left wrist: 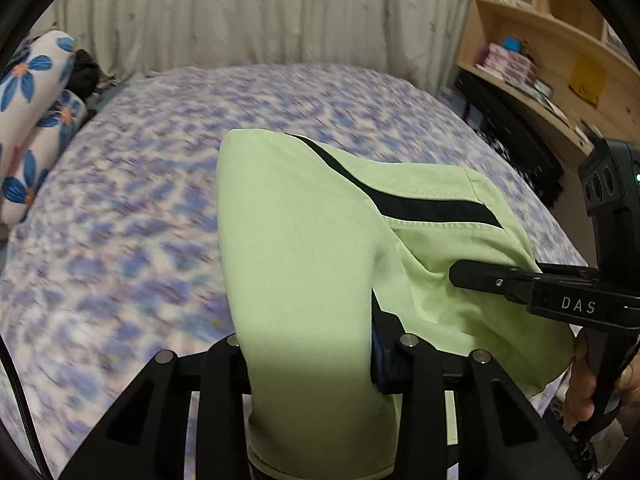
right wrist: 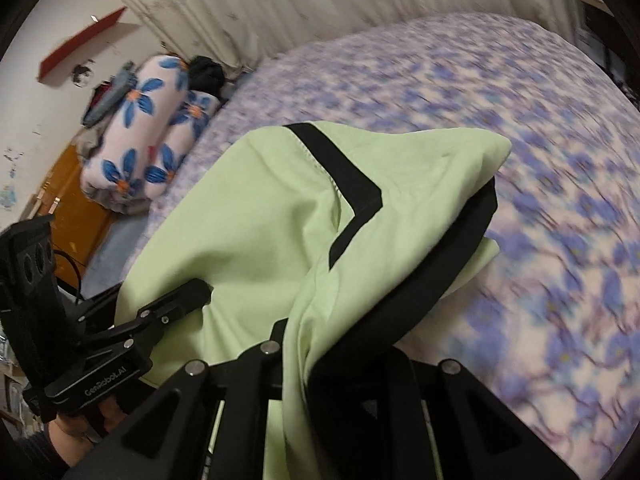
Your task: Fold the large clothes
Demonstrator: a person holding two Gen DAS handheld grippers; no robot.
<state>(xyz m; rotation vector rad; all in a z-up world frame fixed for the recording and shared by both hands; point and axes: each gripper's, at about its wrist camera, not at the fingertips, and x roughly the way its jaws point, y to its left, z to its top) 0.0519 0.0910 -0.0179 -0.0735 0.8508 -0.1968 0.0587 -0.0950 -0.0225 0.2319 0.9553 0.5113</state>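
A light green garment (left wrist: 304, 240) with a black stripe (left wrist: 420, 206) hangs between my two grippers above the bed. My left gripper (left wrist: 308, 344) is shut on one edge of it; the cloth drapes over its fingers and hides them. My right gripper (left wrist: 460, 274) enters from the right and is shut on the cloth's other side. In the right wrist view the green garment (right wrist: 256, 232) covers my right gripper (right wrist: 400, 280), which is shut on it, and my left gripper (right wrist: 200, 292) pinches it at the lower left.
The bed (left wrist: 140, 184) has a purple-and-blue flowered sheet. Flowered pillows (left wrist: 36, 112) and a dark bundle (left wrist: 86, 70) lie at its head. A curtain (left wrist: 248, 12) hangs behind. A wooden shelf unit (left wrist: 560, 40) stands at the right.
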